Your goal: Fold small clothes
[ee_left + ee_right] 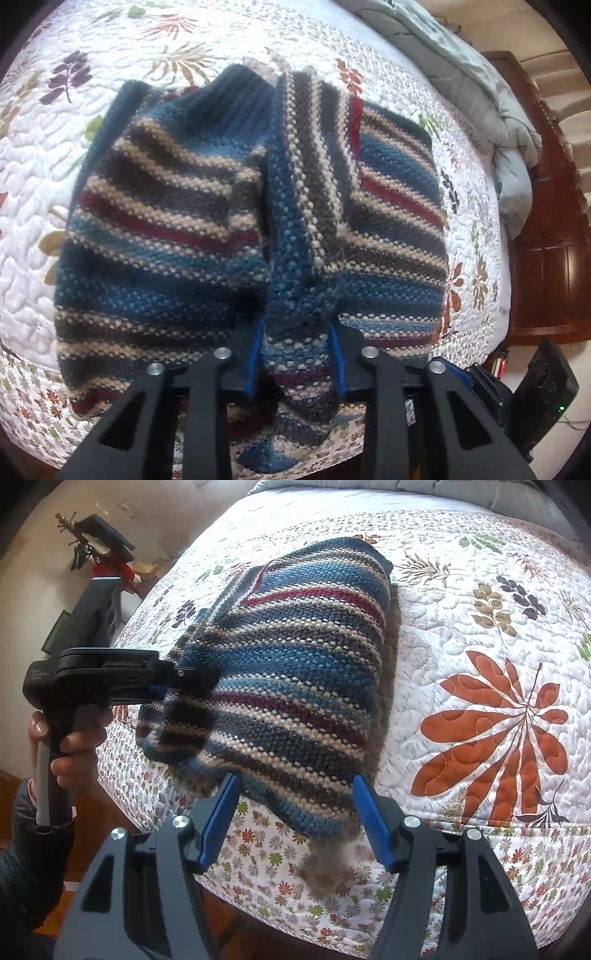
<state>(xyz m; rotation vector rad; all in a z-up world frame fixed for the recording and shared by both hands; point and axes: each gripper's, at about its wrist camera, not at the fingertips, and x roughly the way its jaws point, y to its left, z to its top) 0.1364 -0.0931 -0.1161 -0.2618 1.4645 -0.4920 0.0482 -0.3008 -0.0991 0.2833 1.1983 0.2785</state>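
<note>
Blue pads [255, 354] on the left gripper [297, 354] are seen pressed against a bunched fold of the striped knitted sweater [236, 206], which fills the narrow gap between them; the jaws are brought close together and the fold is pinched there. From that pinch a raised ridge of knit runs straight ahead of the gripper, with the flatter body of the garment spread to either side of it. Beyond the garment and to both sides, the floral quilt [74, 155] is laid over the bed, and a grey comforter [480, 92] is heaped far ahead to the right, next to a dark wooden headboard [546, 221].

In the right wrist view, the right gripper [295, 812] is held with its jaws well apart. The near edge of the striped knitted sweater [295, 686] lies between the blue fingers [218, 819], but whether the pads touch the knit cannot be told; no pressing is seen. Ahead and to the left of this gripper, the left gripper [199, 675] is seen from the side, its tip buried in the garment's left edge, and it is gripped by a hand [70, 746] in a dark sleeve [33, 849]. To the right, a large orange leaf print is shown on the floral quilt [480, 572].
</note>
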